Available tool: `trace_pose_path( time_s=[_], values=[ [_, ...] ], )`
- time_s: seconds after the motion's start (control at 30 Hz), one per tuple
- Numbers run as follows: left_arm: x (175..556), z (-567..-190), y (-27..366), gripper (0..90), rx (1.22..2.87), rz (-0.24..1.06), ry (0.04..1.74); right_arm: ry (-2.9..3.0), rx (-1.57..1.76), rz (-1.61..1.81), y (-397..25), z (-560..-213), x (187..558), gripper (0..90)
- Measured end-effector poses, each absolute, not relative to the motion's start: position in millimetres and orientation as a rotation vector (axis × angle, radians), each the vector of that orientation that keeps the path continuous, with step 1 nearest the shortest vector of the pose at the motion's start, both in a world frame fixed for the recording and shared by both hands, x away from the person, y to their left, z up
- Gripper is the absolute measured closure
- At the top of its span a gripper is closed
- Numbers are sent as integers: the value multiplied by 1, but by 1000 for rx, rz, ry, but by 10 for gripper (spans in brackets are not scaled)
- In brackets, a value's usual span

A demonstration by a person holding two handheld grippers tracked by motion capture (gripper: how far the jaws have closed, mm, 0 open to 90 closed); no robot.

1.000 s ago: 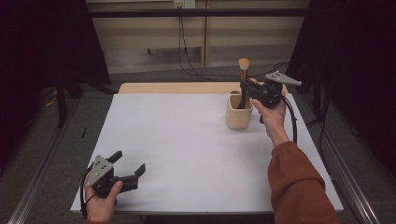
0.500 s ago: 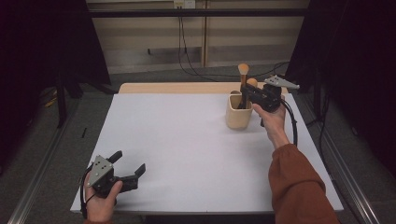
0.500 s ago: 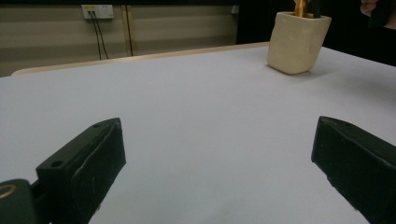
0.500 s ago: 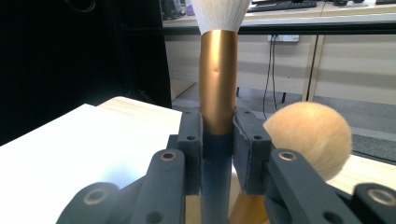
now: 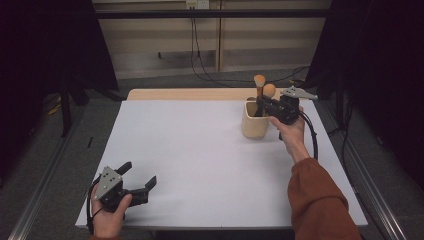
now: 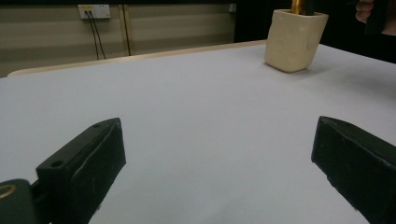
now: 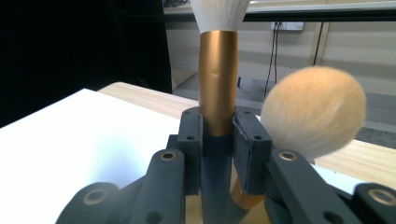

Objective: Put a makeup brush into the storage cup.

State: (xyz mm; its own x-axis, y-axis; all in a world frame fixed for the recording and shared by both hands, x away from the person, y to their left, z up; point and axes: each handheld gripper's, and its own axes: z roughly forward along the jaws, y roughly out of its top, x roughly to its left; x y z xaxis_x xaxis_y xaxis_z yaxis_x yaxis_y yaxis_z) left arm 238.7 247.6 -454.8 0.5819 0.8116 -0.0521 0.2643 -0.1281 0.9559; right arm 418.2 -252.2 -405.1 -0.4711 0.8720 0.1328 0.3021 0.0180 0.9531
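A cream cup (image 5: pixel 255 121) stands at the far right of the white table (image 5: pixel 200 160); it also appears far off as the cup (image 6: pixel 294 39) in the left gripper view. Two makeup brushes stand in it. My right gripper (image 5: pixel 263 106) is shut on the taller brush (image 5: pixel 259 85), clamping its gold ferrule (image 7: pixel 217 84) between the pads. The second brush, with a round tan head (image 7: pixel 313 109), leans just beside it, its head (image 5: pixel 269 90) showing next to the gripper. My left gripper (image 5: pixel 138 177) rests at the near left edge, open, with nothing between its fingers.
A light wooden strip (image 5: pixel 190 94) borders the table's far edge. Cables (image 5: pixel 200 55) hang down the back wall. Metal rails (image 5: pixel 45 190) run along the floor on both sides. A person's rust-coloured sleeve (image 5: pixel 320 205) reaches in from the lower right.
My right gripper has lowered a little with the taller brush, so the brush sits deeper in the cup. The left gripper has stayed put.
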Motion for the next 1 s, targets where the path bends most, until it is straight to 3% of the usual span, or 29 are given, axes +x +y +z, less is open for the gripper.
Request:
trace_pose_path(
  time_s=[0.8, 1.0],
  values=[
    [240, -456, 249, 28, 1670, 607, 919, 1859, 1249, 1419, -249, -421, 418, 713],
    [241, -456, 250, 28, 1677, 608, 921, 1855, 1261, 1450, -250, -424, 419, 629]
  ],
)
